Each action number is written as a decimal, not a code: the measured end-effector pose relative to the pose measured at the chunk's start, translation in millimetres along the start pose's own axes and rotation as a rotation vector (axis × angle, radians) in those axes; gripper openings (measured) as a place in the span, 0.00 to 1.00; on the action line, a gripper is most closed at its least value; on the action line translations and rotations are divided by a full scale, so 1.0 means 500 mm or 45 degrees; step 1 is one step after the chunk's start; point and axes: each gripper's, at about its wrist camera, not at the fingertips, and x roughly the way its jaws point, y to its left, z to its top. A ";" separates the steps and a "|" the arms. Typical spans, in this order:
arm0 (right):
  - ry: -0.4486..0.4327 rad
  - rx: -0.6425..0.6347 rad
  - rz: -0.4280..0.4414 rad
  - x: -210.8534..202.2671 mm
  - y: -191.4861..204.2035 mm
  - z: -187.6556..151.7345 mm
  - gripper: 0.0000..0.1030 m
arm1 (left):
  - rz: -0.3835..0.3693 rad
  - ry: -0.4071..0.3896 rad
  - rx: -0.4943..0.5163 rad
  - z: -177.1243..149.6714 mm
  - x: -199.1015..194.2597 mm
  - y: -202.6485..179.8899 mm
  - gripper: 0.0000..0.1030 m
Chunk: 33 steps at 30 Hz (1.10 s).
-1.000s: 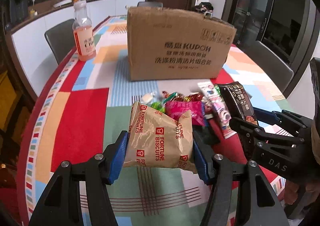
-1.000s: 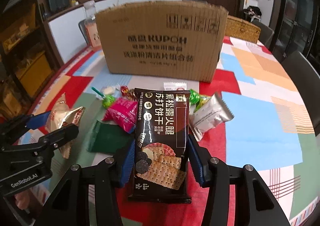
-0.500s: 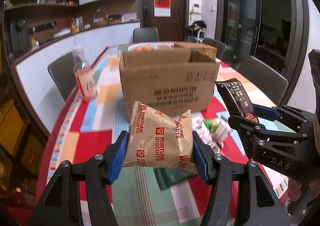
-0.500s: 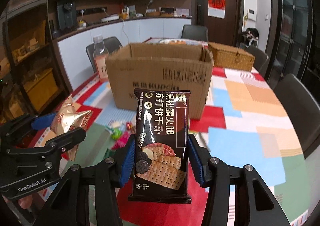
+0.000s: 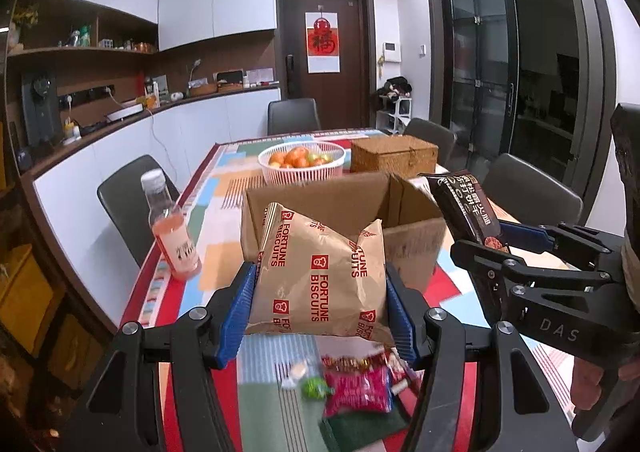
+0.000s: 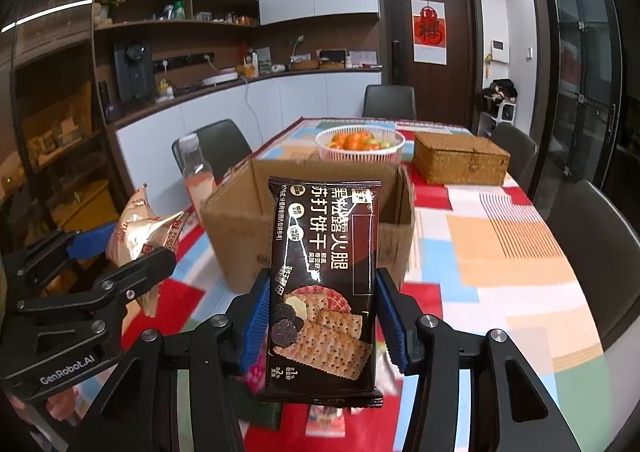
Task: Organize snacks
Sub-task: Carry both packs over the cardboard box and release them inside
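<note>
A: Handling first. I judge the biscuit bag (image 5: 316,276) light, puffy and crushable; its paper-look film seems likely to slip, so I take it across the middle, not by the crimped ends. The cracker pack (image 6: 324,292) looks flat and stiffer, but its contents would snap, so I take it by the long edges.

B: And the tools?

A: My left gripper (image 5: 320,302) is spread about the width of the bag, both blue pads pressing its sides and denting it a little. My right gripper (image 6: 322,316) stands narrower, pinching the cracker pack upright at its two edges.

B: Where are both snacks?

A: Both are in the air, just short of the open cardboard box (image 5: 416,240). Loose sweets (image 5: 356,384) lie on the tablecloth (image 5: 452,288) below.
</note>
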 end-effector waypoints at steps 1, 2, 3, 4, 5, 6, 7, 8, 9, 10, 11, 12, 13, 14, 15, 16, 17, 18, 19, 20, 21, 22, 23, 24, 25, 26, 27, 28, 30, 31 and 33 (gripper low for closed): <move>-0.005 0.003 0.002 0.005 -0.003 0.008 0.49 | -0.004 -0.006 -0.003 0.012 0.007 0.002 0.58; -0.015 0.009 0.004 0.009 -0.006 0.019 0.49 | -0.007 -0.009 -0.003 0.020 0.012 0.004 0.58; -0.022 0.009 0.005 0.014 -0.009 0.028 0.49 | -0.008 -0.009 -0.005 0.032 0.018 0.004 0.58; -0.030 0.009 0.003 0.021 -0.012 0.038 0.49 | -0.011 -0.010 -0.007 0.042 0.025 0.006 0.58; -0.036 0.011 0.007 0.026 -0.014 0.046 0.49 | -0.015 -0.012 -0.004 0.053 0.033 0.008 0.58; -0.039 0.009 0.016 0.031 -0.014 0.054 0.49 | -0.014 -0.015 -0.003 0.062 0.039 0.010 0.58; -0.038 0.009 0.022 0.039 -0.016 0.063 0.49 | -0.011 -0.018 -0.002 0.071 0.045 0.011 0.58; -0.037 0.013 0.029 0.047 -0.020 0.072 0.49 | -0.010 -0.022 -0.002 0.081 0.053 0.014 0.58; -0.036 0.014 0.035 0.053 -0.021 0.078 0.49 | -0.008 -0.025 -0.003 0.090 0.059 0.015 0.58; -0.032 0.017 0.040 0.063 -0.022 0.086 0.49 | -0.005 -0.027 -0.002 0.097 0.064 0.015 0.58; -0.029 0.023 0.043 0.072 -0.025 0.093 0.49 | 0.000 -0.028 0.000 0.105 0.072 0.016 0.58; -0.025 0.026 0.051 0.081 -0.027 0.098 0.49 | 0.003 -0.027 0.001 0.110 0.079 0.017 0.58; -0.019 0.029 0.054 0.088 -0.030 0.103 0.49 | 0.005 -0.026 0.000 0.116 0.087 0.019 0.58; -0.013 0.037 0.057 0.098 -0.033 0.110 0.49 | 0.007 -0.023 0.000 0.124 0.098 0.022 0.58; -0.008 0.042 0.061 0.108 -0.037 0.117 0.49 | 0.008 -0.017 -0.001 0.131 0.106 0.025 0.58; -0.002 0.047 0.060 0.117 -0.040 0.123 0.49 | 0.007 -0.008 -0.005 0.137 0.119 0.027 0.58; 0.001 0.053 0.062 0.124 -0.043 0.129 0.49 | 0.005 -0.002 -0.009 0.140 0.127 0.031 0.58; 0.006 0.054 0.067 0.133 -0.045 0.135 0.49 | 0.004 0.009 -0.013 0.142 0.137 0.033 0.58; 0.015 0.057 0.068 0.145 -0.050 0.144 0.49 | 0.003 0.023 -0.018 0.147 0.151 0.036 0.58; 0.019 0.063 0.068 0.154 -0.053 0.150 0.49 | 0.002 0.030 -0.022 0.150 0.161 0.040 0.58; 0.025 0.064 0.071 0.162 -0.056 0.157 0.49 | 0.002 0.043 -0.023 0.152 0.172 0.044 0.58; 0.033 0.068 0.073 0.170 -0.060 0.164 0.49 | 0.001 0.063 -0.026 0.154 0.187 0.046 0.58; 0.041 0.077 0.072 0.181 -0.064 0.172 0.49 | -0.002 0.075 -0.031 0.156 0.196 0.047 0.58; 0.045 0.077 0.072 0.187 -0.065 0.176 0.49 | -0.010 0.094 -0.043 0.157 0.209 0.050 0.58; 0.055 0.072 0.070 0.199 -0.067 0.183 0.49 | -0.016 0.108 -0.050 0.156 0.218 0.053 0.58; 0.060 0.075 0.062 0.207 -0.068 0.187 0.49 | -0.017 0.128 -0.061 0.156 0.232 0.057 0.58; 0.066 0.073 0.059 0.217 -0.070 0.192 0.49 | -0.015 0.144 -0.069 0.156 0.244 0.060 0.59; 0.075 0.065 0.058 0.227 -0.069 0.195 0.49 | -0.015 0.163 -0.074 0.156 0.257 0.063 0.59; 0.087 0.067 0.048 0.240 -0.071 0.199 0.49 | -0.010 0.189 -0.084 0.156 0.275 0.067 0.59; 0.095 0.064 0.045 0.249 -0.071 0.200 0.49 | -0.006 0.200 -0.087 0.156 0.284 0.070 0.59; 0.110 0.060 0.035 0.265 -0.070 0.202 0.49 | 0.013 0.215 -0.096 0.156 0.299 0.077 0.62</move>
